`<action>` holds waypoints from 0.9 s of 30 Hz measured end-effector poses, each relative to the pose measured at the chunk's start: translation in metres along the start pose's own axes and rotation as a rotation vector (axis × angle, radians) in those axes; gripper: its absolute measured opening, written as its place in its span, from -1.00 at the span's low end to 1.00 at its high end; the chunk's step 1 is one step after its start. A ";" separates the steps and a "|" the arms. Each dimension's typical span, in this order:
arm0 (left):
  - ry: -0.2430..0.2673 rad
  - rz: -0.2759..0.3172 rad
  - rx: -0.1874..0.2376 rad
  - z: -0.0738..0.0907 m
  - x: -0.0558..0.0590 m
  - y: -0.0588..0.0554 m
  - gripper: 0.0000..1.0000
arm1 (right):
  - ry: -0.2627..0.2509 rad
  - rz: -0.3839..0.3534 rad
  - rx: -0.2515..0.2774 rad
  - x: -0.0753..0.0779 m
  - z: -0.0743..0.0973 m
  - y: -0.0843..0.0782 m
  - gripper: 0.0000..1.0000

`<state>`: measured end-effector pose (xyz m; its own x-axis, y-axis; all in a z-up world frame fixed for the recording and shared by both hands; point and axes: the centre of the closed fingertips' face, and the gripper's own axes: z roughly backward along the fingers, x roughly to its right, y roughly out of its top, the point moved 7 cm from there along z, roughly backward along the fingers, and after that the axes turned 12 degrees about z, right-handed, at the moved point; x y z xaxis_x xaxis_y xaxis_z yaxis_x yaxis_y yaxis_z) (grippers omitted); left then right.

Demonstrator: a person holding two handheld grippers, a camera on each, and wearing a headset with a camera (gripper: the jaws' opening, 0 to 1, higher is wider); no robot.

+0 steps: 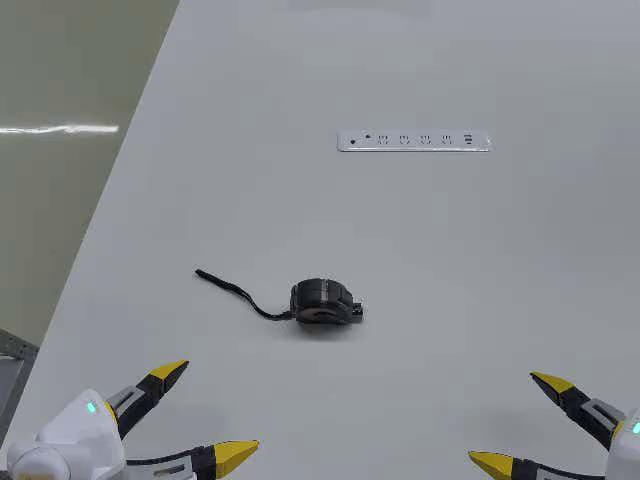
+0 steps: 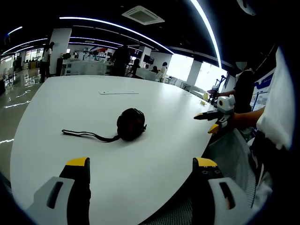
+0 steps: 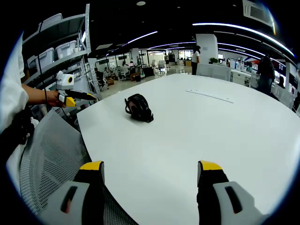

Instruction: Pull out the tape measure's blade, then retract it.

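A black tape measure point(image 1: 323, 301) lies on the white table point(image 1: 420, 250), its black wrist strap point(image 1: 232, 290) trailing to the left. The blade is wound in. My left gripper point(image 1: 197, 415) hangs open at the near left edge, well short of the tape measure point(image 2: 131, 124). My right gripper point(image 1: 515, 425) is open at the near right edge, also clear of the tape measure point(image 3: 138, 107). Both sets of yellow-tipped jaws hold nothing. In the left gripper view the right gripper point(image 2: 211, 122) appears at the table's far side, and the left gripper point(image 3: 82, 98) appears in the right gripper view.
A white power strip point(image 1: 414, 141) lies flat further back on the table. The table's left edge point(image 1: 95, 240) runs diagonally beside a grey-green floor. A mesh chair back point(image 3: 51, 154) stands near the table's edge. Shelving point(image 3: 56, 51) and people stand in the background.
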<state>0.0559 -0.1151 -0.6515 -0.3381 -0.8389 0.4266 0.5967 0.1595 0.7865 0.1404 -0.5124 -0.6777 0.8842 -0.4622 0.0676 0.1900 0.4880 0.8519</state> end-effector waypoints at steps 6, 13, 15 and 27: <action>-0.004 0.005 -0.003 0.001 -0.002 -0.003 0.78 | -0.007 0.008 -0.001 0.003 0.001 0.000 0.68; -0.013 -0.003 -0.003 -0.001 -0.003 -0.003 0.78 | -0.013 0.017 0.008 0.005 0.001 0.003 0.69; -0.010 -0.005 -0.006 -0.001 -0.005 -0.003 0.78 | -0.015 0.018 0.012 0.006 0.001 0.004 0.69; -0.006 -0.003 -0.002 -0.001 -0.011 -0.003 0.77 | -0.014 0.022 0.014 0.006 -0.002 0.006 0.69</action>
<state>0.0584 -0.1073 -0.6591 -0.3442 -0.8363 0.4267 0.5972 0.1557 0.7869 0.1476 -0.5111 -0.6729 0.8820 -0.4618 0.0935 0.1645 0.4879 0.8573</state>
